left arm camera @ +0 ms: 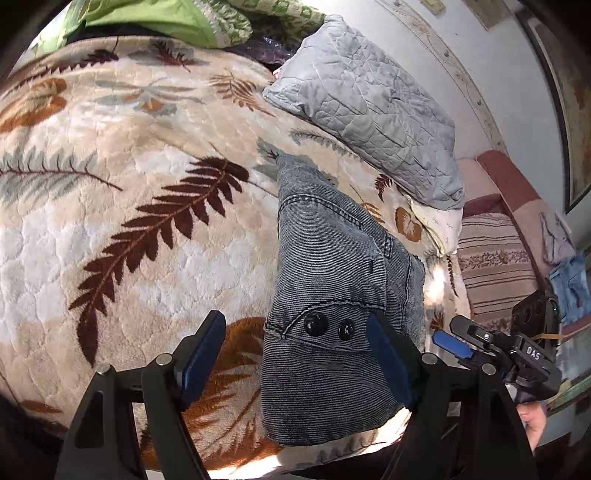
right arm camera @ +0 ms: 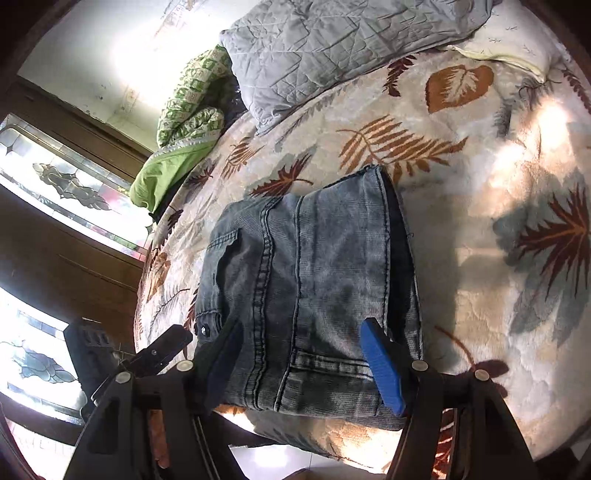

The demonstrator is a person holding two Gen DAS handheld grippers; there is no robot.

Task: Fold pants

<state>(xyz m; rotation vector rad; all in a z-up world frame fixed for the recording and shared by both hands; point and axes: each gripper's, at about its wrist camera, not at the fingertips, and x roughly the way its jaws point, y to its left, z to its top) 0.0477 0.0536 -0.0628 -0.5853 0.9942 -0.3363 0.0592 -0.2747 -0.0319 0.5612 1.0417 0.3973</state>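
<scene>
The grey-blue denim pants (left arm camera: 332,258) lie folded into a compact stack on the leaf-patterned blanket (left arm camera: 147,258), near the bed's front edge. Two black buttons (left arm camera: 314,323) show on the waistband. My left gripper (left arm camera: 295,356) hovers open over the stack's left end, its right finger above the denim and its left finger above the blanket. In the right wrist view the pants (right arm camera: 314,277) fill the middle, with my right gripper (right arm camera: 303,365) open just above their near edge, nothing pressed between the blue pads. Each gripper shows in the other's view: the right gripper (left arm camera: 456,343), the left gripper (right arm camera: 162,347).
A grey quilted pillow (left arm camera: 369,107) lies behind the pants, a green patterned quilt (left arm camera: 177,22) at the far end of the bed. A striped sofa (left arm camera: 495,266) with pale blue clothes (left arm camera: 569,284) stands to the right. A dark wooden wardrobe with glass panels (right arm camera: 74,192) stands beyond the bed.
</scene>
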